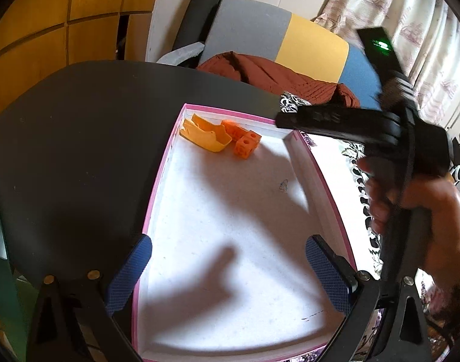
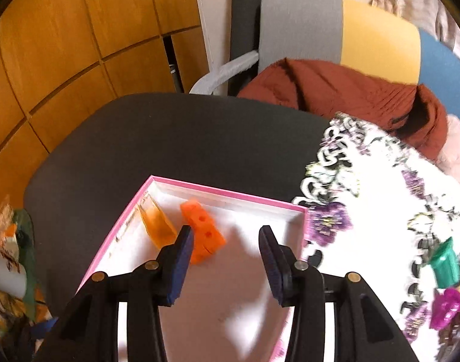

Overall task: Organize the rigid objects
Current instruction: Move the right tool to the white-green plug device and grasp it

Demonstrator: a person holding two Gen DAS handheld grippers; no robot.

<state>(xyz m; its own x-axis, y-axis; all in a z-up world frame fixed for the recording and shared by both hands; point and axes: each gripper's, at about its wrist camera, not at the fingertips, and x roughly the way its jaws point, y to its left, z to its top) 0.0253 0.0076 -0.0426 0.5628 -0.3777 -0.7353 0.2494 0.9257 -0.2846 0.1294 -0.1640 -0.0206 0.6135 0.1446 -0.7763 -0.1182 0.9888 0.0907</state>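
Box [image 1: 157, 187], pink-rimmed with a white floor, sits on a dark table [image 1: 79, 138]. Orange blocks [image 1: 245, 143] and a yellow piece [image 1: 204, 134] lie together in its far left corner, touching one another. Left gripper [image 1: 226, 274] hangs over the near end of the box, jaws wide apart, nothing between the blue pads. Right gripper [image 2: 226, 259], gripped by a hand [image 1: 423, 217], is over the box's right side; jaws parted, empty, pads clear of the blocks beyond them. Floral cloth [image 2: 380, 199] lies right of the box; a green piece [image 2: 445, 264] and a magenta piece [image 2: 448, 307] rest on it, blurred.
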